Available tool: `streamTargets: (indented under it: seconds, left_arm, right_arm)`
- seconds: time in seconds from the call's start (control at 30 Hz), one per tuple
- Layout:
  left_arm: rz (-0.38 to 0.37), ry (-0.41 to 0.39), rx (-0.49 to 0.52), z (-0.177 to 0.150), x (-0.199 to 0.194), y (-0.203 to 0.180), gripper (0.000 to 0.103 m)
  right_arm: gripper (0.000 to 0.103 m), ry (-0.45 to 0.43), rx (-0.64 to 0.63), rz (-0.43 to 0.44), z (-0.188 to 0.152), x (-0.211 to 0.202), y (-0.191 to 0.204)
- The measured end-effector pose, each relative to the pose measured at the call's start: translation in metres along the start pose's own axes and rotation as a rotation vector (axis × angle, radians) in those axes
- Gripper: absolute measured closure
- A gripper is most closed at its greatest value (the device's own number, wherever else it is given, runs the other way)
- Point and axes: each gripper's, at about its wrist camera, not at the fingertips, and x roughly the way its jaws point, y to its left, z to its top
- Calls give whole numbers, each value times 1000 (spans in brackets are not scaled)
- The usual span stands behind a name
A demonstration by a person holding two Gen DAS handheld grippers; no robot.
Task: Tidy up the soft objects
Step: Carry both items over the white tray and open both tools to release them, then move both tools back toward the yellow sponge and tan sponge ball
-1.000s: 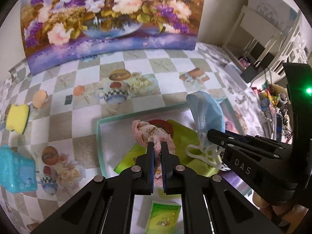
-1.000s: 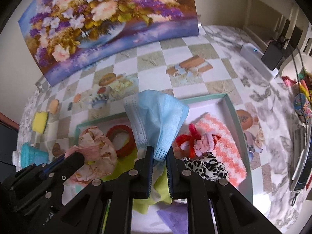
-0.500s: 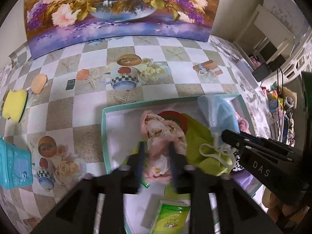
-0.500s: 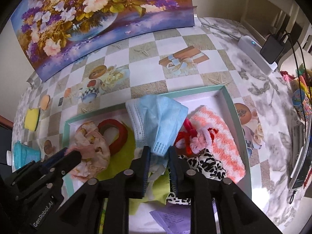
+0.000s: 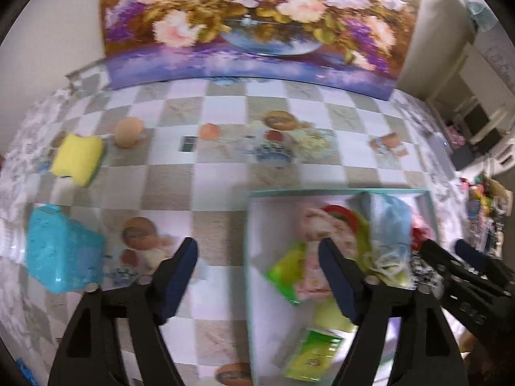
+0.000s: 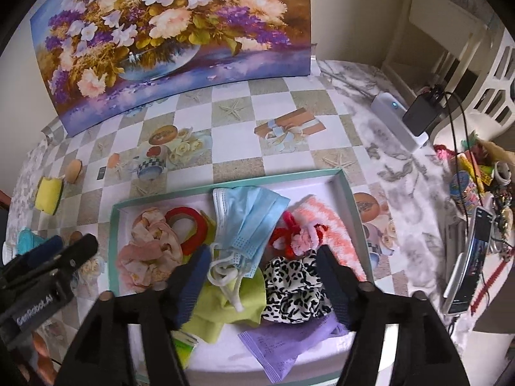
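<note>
Pleated non-woven face mask (image 6: 248,218), fuzzy striped sock (image 6: 325,228), glossy checkered oilcloth (image 6: 231,135), matt cardboard box (image 6: 225,189).

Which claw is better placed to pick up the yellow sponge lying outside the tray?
Probably the left claw: it is open and nearer the yellow rectangular sponge. The right claw hangs open over the teal-rimmed tray.

Left wrist view above tray's (image 5: 249,251) left rim, right wrist view over its middle, both downward
</note>
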Motion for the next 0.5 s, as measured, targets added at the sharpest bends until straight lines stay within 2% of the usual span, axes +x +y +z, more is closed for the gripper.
streamTargets:
  seconds: [0.1,0.2,0.33,0.5]
  left_arm:
    - [24,2,-18,-1,1,10,18]
    - [34,1,-31,-2,2,16,14]
    - [37,2,-50,-2,3,23,10]
    - [28,13,-63,-2,1,29,10]
  right_arm:
    - [17,7,-21,-18,-2,1,4]
    - [14,18,-45,-42,-4,5,8]
    - [2,12,-56,-64,-5,4,12]
    - [2,4,-76,-68,-5,1,20]
